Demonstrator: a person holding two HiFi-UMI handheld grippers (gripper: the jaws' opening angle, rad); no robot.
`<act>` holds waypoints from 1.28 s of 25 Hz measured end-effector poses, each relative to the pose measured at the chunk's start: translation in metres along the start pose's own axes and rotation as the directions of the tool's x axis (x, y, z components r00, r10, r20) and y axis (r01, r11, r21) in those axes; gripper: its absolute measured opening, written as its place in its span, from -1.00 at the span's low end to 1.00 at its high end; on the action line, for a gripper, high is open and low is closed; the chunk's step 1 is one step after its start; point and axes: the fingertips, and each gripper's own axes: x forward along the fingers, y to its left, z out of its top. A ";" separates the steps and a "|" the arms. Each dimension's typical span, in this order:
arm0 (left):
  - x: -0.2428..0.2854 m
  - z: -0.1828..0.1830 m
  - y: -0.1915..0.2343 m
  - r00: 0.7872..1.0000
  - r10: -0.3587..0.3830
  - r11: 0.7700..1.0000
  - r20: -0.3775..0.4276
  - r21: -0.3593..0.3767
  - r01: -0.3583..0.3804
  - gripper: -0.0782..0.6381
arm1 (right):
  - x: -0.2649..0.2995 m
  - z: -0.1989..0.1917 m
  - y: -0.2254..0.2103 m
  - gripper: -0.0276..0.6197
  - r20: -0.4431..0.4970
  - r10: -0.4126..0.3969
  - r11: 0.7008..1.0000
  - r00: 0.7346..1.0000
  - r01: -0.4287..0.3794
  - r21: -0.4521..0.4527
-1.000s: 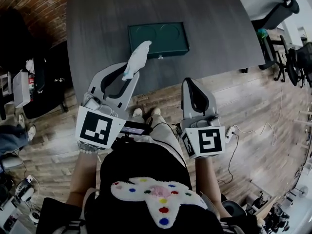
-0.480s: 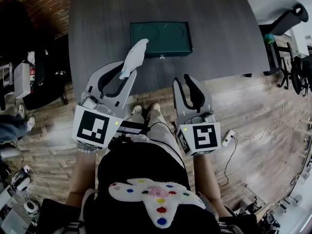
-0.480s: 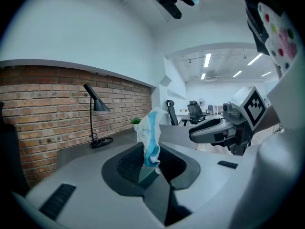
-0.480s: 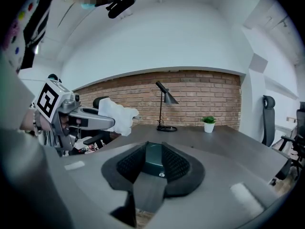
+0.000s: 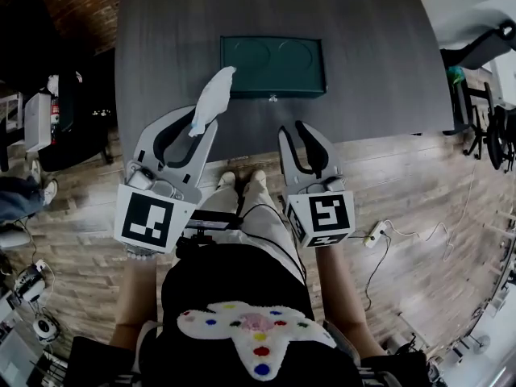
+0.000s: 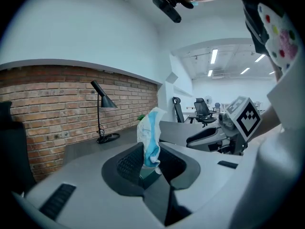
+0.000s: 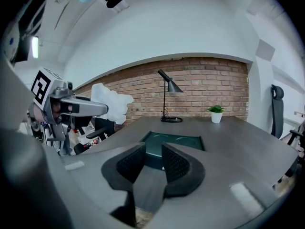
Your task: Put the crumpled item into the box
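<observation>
The left gripper (image 5: 196,126) is clamped on the crumpled item (image 5: 211,95), a white wad with a pale blue patch. In the left gripper view the ribbed pads press on its lower end from both sides and the rest stands up above the left gripper (image 6: 151,163). The crumpled item (image 6: 149,136) is in the air above the bench (image 5: 379,63). In the head view it sits just short of the box (image 5: 274,92), off the box's near corner on the left gripper's side and not yet over the opening.

The right gripper (image 5: 295,130) has its jaws apart, and they have just been opening. Nothing stands between them. In the right gripper view the right gripper (image 7: 153,162) points at the box (image 7: 192,139), whose dark green inside shows through the gap. It hangs at the bench edge nearest the person, on the near side of the box, opposite the box's other front corner. From here the crumpled item (image 7: 111,104) shows to the left of the box, at the tip of the other gripper.

The box is a shallow rectangular green one, open at the top, with two round recesses in its floor. Beyond the box a black desk lamp (image 7: 167,87) and a small potted plant (image 7: 216,112) stand at the far side of the bench, before a brick wall (image 7: 209,87). On the near side of the box, past the bench edge, lies a wooden floor (image 5: 419,192).
</observation>
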 end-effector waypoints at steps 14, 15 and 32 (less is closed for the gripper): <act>0.024 -0.024 0.012 0.997 0.054 0.997 -0.046 -0.052 -0.057 -0.55 | 0.054 -0.052 -0.028 -0.61 -0.111 0.001 1.000 0.994 -0.002 -0.007; 0.025 -0.025 0.013 0.997 0.058 0.997 -0.049 -0.057 -0.061 -0.55 | 0.056 -0.056 -0.030 -0.61 -0.121 0.001 1.000 0.993 -0.002 -0.007; 0.030 -0.054 0.037 0.988 0.116 0.988 -0.105 -0.086 -0.125 -0.55 | 0.117 -0.108 -0.040 -0.59 -0.237 -0.032 0.999 0.971 0.041 0.035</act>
